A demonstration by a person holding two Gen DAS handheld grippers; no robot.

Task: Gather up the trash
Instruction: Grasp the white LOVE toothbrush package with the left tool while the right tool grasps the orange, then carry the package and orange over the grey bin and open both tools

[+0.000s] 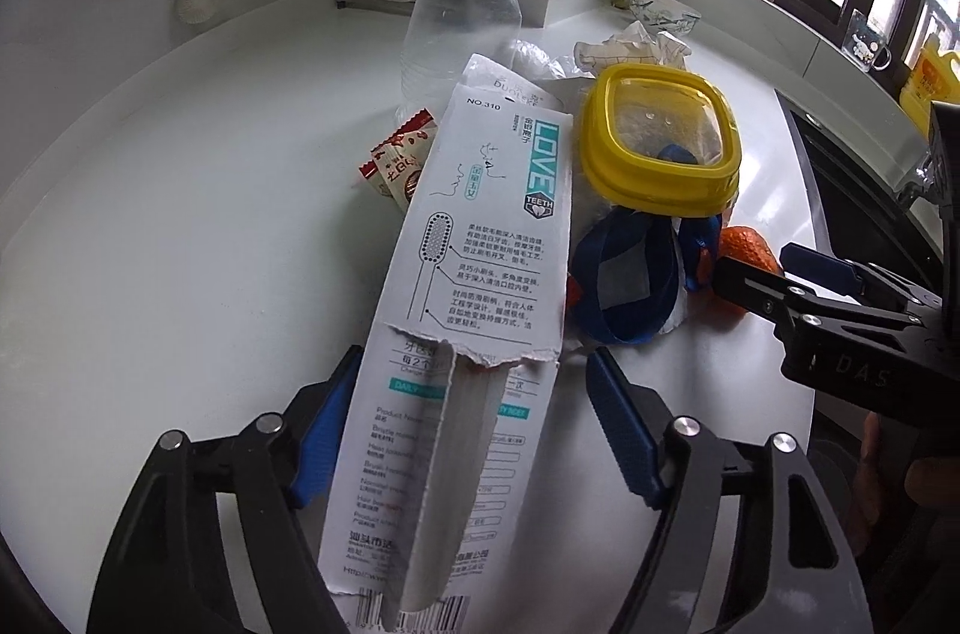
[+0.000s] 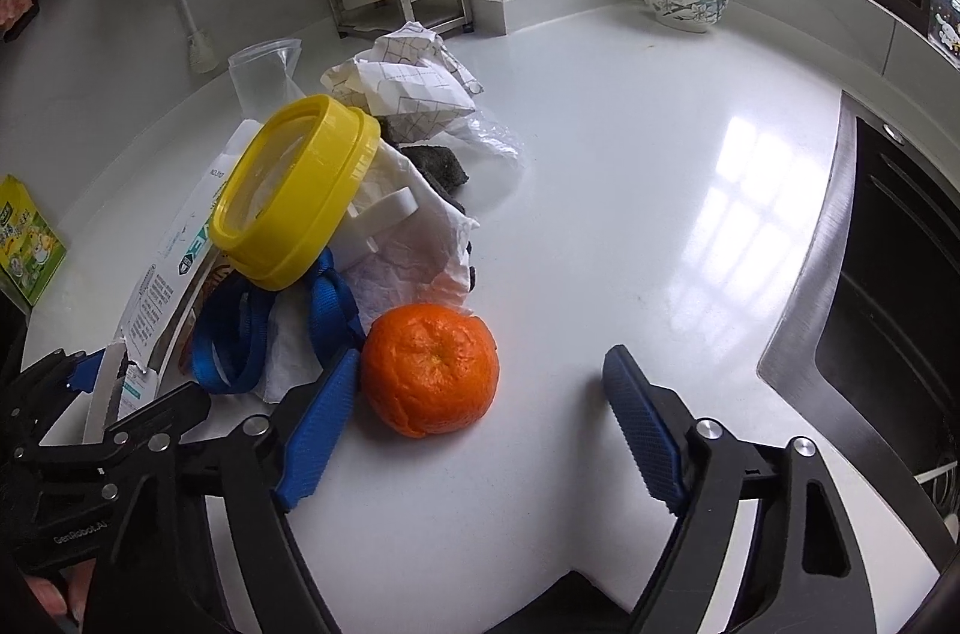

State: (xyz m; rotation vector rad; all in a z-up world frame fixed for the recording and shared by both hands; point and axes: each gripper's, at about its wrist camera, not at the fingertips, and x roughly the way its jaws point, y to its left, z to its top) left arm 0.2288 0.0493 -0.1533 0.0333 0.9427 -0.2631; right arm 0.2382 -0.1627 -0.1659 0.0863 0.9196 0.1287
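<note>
A heap of rubbish is gathered on the white surface point(image 2: 630, 166) beside the sink point(image 2: 888, 286), presumably so it can be cleared in one go: a torn toothbrush package point(image 1: 480, 238), a red snack wrapper point(image 1: 396, 160), a clear plastic cup point(image 1: 456, 34), crumpled paper point(image 2: 408, 82), a blue strap point(image 2: 240, 334) and a yellow-lidded container point(image 2: 294, 190) lying tilted on the pile. An orange peel point(image 2: 429, 370), still ball-shaped, rests at the near edge of the heap.

The left gripper point(image 1: 468, 418) is lowered over the near end of the toothbrush package, which lies between its fingers; the left pad sits against the card's edge, while a gap is seen at the right pad, so no grip is judged to be made yet. The right gripper point(image 2: 480, 412) is held partly open around the orange peel, its left pad touching or nearly touching the peel and the right pad well apart. Nothing is held by either.
</note>
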